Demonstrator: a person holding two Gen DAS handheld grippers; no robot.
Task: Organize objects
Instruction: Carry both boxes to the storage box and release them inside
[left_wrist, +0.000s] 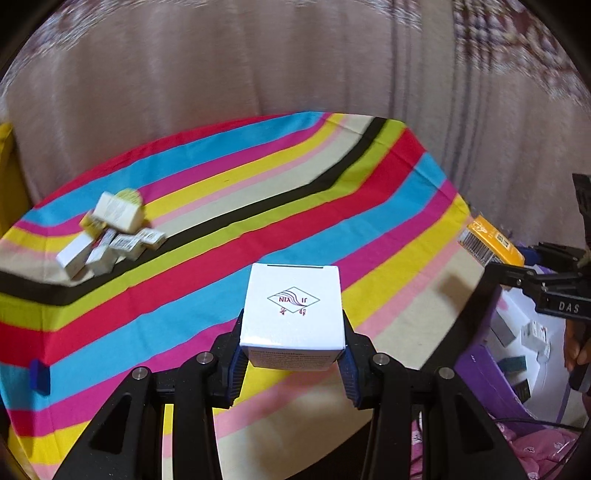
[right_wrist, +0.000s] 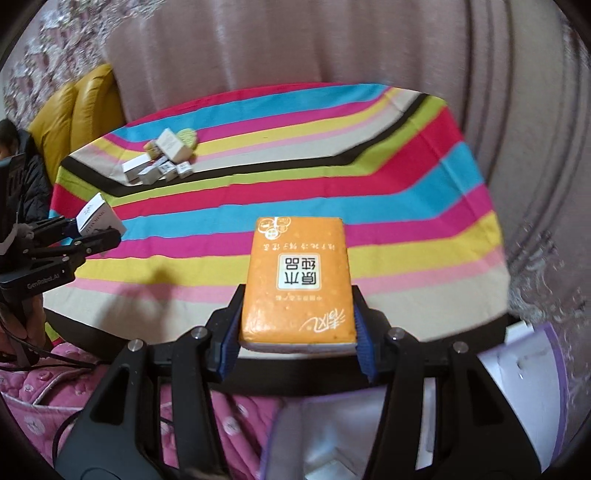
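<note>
My left gripper (left_wrist: 291, 354) is shut on a white square box (left_wrist: 293, 306) with a purple diamond logo, held above the striped tablecloth (left_wrist: 221, 229). My right gripper (right_wrist: 295, 332) is shut on an orange tissue pack (right_wrist: 297, 280), held above the table's near edge. The orange pack (left_wrist: 491, 240) also shows at the right in the left wrist view. The white box (right_wrist: 98, 216) in the left gripper shows at the left in the right wrist view. A pile of small white boxes (left_wrist: 110, 236) lies at the table's far left; it also shows in the right wrist view (right_wrist: 162, 162).
A purple-edged white box (left_wrist: 517, 350) with several small items stands off the table's right side, and its rim shows in the right wrist view (right_wrist: 535, 369). A yellow chair (right_wrist: 81, 110) stands behind the table at the left. A curtain (left_wrist: 258, 55) hangs behind.
</note>
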